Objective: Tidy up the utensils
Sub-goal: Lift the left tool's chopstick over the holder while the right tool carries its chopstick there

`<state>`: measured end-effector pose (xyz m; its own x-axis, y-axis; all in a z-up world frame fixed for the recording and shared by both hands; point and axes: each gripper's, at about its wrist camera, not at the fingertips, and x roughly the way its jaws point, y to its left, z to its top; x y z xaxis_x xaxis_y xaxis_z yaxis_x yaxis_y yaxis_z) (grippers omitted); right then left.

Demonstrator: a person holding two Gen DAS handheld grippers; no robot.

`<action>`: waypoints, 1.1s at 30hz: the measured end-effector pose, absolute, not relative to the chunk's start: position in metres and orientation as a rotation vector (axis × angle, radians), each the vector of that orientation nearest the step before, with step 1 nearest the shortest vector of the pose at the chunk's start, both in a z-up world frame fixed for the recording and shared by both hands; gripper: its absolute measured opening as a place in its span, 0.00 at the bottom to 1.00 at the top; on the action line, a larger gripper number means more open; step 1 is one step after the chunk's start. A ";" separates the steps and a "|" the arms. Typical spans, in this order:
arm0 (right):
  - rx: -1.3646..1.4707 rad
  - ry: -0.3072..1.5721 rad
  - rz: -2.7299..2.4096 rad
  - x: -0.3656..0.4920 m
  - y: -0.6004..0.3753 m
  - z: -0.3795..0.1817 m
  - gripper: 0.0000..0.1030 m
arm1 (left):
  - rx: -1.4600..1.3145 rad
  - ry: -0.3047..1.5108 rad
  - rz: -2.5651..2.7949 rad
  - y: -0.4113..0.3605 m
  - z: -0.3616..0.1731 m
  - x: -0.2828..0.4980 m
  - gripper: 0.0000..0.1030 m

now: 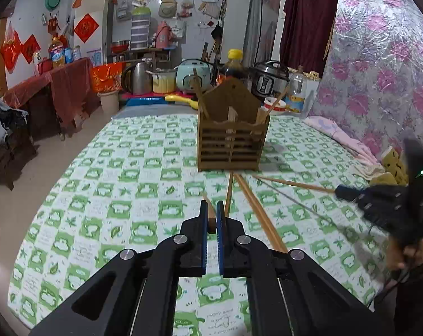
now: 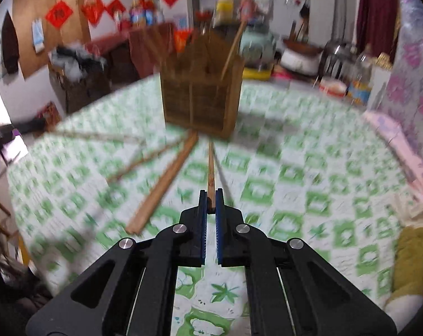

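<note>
A brown slatted wooden utensil holder (image 1: 230, 134) stands upright on the green-and-white checked cloth (image 1: 113, 196), with a few chopsticks standing in it. My left gripper (image 1: 212, 212) is shut on a wooden chopstick (image 1: 211, 218) just above the cloth, in front of the holder. Loose chopsticks (image 1: 256, 210) lie on the cloth to its right. My right gripper (image 2: 211, 200) is shut on another chopstick (image 2: 210, 168) that points at the holder (image 2: 201, 92); this view is blurred. The right gripper also shows in the left wrist view (image 1: 340, 191), holding its chopstick (image 1: 292, 184).
Behind the holder stand a kettle (image 1: 135, 77), a rice cooker (image 1: 193, 74), a soy sauce bottle (image 1: 233, 67), a pressure cooker (image 1: 268, 79) and a bowl (image 1: 275, 105). A floral covered wall (image 1: 379, 70) is on the right. A yellow cloth (image 2: 413, 263) lies at the right edge.
</note>
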<state>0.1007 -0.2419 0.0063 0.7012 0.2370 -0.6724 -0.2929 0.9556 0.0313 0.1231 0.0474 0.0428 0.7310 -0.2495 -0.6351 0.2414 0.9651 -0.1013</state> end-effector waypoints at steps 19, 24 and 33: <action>0.051 0.656 0.327 0.151 -0.241 0.055 0.06 | -0.065 0.690 -0.305 0.036 0.079 0.202 0.06; 0.087 0.593 0.339 0.165 -0.241 0.084 0.06 | -0.056 0.615 -0.316 0.028 0.115 0.214 0.06; 0.110 0.487 0.388 0.179 -0.228 0.122 0.06 | -0.063 0.623 -0.369 0.011 0.137 0.243 0.06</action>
